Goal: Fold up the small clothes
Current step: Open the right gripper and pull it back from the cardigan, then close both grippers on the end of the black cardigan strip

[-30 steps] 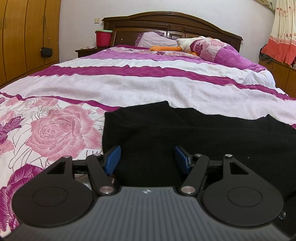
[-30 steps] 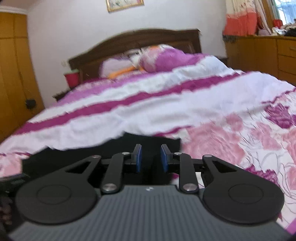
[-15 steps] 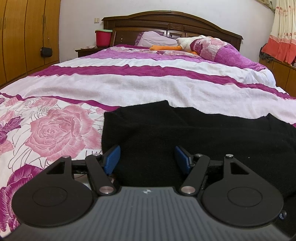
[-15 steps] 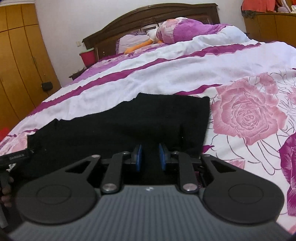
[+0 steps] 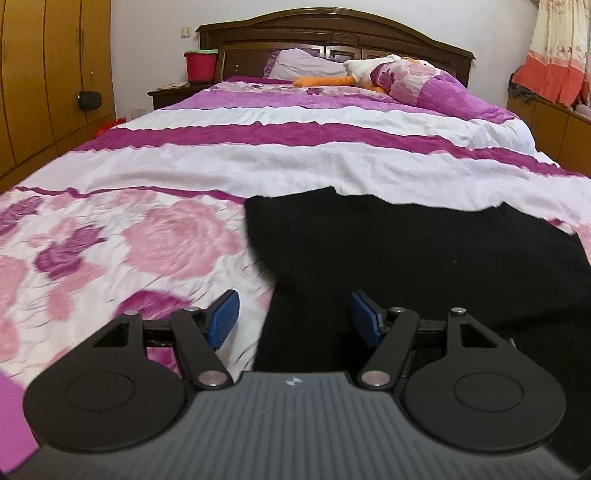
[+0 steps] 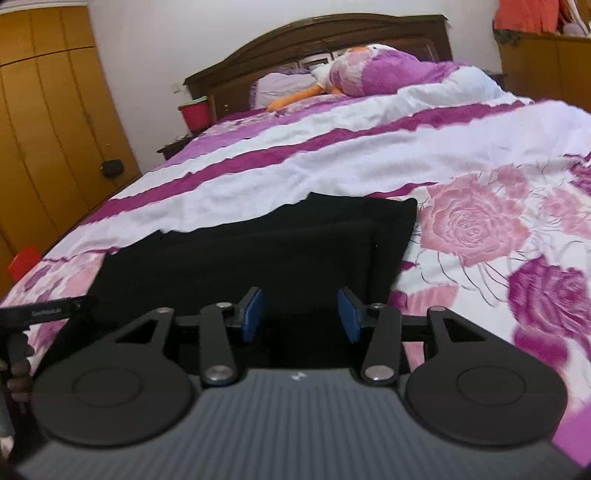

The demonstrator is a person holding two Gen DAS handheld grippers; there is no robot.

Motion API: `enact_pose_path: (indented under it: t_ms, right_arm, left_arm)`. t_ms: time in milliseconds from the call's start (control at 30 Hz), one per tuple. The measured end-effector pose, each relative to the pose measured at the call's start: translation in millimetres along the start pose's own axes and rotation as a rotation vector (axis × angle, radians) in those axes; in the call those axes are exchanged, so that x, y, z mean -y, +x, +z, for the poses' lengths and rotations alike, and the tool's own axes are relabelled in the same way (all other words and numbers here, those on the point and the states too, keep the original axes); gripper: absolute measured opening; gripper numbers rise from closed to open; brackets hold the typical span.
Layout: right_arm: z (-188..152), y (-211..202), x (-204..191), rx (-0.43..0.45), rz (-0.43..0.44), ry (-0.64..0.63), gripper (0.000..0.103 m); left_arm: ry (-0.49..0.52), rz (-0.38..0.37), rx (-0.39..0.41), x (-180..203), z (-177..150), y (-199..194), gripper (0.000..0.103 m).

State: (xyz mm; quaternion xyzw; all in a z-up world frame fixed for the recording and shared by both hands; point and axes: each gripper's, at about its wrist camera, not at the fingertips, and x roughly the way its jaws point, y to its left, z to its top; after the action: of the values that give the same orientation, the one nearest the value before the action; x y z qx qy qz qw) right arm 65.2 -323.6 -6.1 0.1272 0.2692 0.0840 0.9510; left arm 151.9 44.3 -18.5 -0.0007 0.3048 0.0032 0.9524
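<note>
A black garment (image 5: 406,258) lies flat on the floral bedspread (image 5: 147,251), with a folded layer along its right side in the right wrist view (image 6: 258,251). My left gripper (image 5: 293,319) is open just above the garment's left edge, which runs between its blue pads (image 5: 223,319). My right gripper (image 6: 300,318) hovers over the garment's near right part. Its jaws are opening and the blue pads (image 6: 349,319) press on nothing. Part of the left gripper (image 6: 37,314) and a person's hand (image 6: 14,376) show at the left edge of the right wrist view.
The bed runs back to a dark wooden headboard (image 5: 332,33) with pillows (image 5: 424,85) and an orange and white plush toy (image 5: 332,79). A red bucket (image 5: 199,64) stands on a nightstand. Wooden wardrobes (image 5: 44,74) line the left; a low cabinet (image 5: 554,125) stands right.
The right gripper's jaws have spread from nearly closed to wide apart. The left gripper has shifted left and back, so the garment's left edge now lies between its fingers.
</note>
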Motion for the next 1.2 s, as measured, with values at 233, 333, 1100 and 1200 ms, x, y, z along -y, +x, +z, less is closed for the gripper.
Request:
enact_pose_path:
  t_ms: [233, 333, 1100, 1200]
  right_arm:
    - [-23.7, -57.5, -14.7, 0.005, 0.006, -0.032, 0.049]
    - [-37.2, -76.3, -16.8, -0.005, -0.013, -0.038, 0.049]
    - [-115.1, -138.8, -4.7, -0.116, -0.11, -0.023, 0.049]
    - [-123.0, -136.8, -3.2, -0.184, -0.122, -0.017, 0.049]
  left_arm:
    - [-0.005, 0.015, -0.024, -13.8, -25.5, -63.3, 0.072]
    - [-0.016, 0.015, -0.04, -19.5, -38.6, -85.6, 0.072]
    - [-0.058, -0.054, -0.171, -36.8, -132.7, -151.5, 0.072]
    - [-0.089, -0.102, -0.185, -40.3, -141.9, -153.4, 0.072]
